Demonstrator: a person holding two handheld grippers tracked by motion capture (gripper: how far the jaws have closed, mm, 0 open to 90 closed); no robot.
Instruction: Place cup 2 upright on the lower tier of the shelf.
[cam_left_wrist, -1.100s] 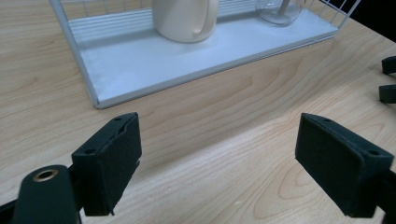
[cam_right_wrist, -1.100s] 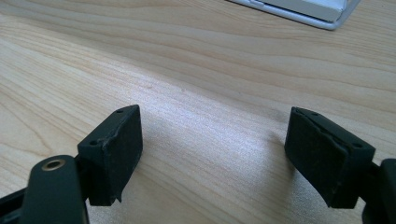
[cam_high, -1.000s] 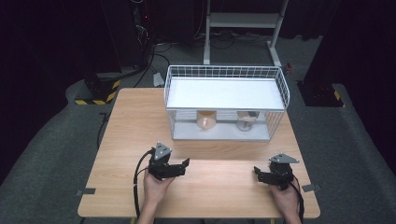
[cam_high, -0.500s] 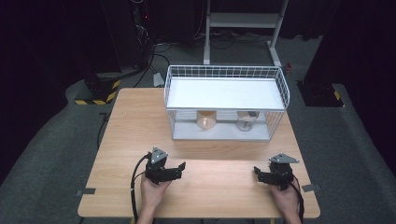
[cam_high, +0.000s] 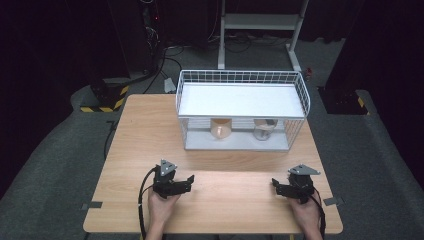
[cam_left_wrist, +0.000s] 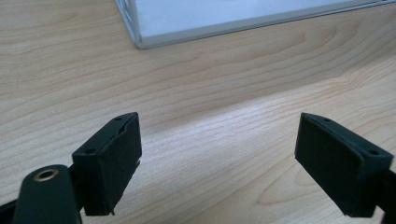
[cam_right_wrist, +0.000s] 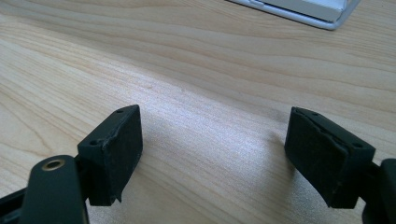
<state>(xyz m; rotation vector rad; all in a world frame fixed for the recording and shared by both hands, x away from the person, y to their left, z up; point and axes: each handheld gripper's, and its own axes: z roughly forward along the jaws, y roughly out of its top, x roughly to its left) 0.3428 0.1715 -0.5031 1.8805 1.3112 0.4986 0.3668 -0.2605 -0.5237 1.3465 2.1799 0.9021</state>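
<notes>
My left gripper (cam_high: 187, 183) rests low over the near left of the wooden table (cam_high: 145, 135), held in a hand and pointing right. Its jaws are open with only bare wood between them (cam_left_wrist: 219, 135). At the near right, my right gripper (cam_high: 276, 187) points left and is also open and empty (cam_right_wrist: 212, 130). A white wire rack (cam_high: 242, 100) stands at the table's far middle. Under its white shelf lie a tan cup (cam_high: 221, 128) and a silvery cup (cam_high: 263, 129). Both grippers are well short of the rack.
The rack's white base corner shows at the top of the left gripper view (cam_left_wrist: 187, 28) and of the right gripper view (cam_right_wrist: 317, 11). Cables trail from both grippers over the near edge. Dark floor, a white stand (cam_high: 260, 22) and hazard-striped gear (cam_high: 102, 97) lie beyond the table.
My left gripper has sunk slightly and drawn back toward the near edge, jaws unchanged. The right gripper has not moved.
</notes>
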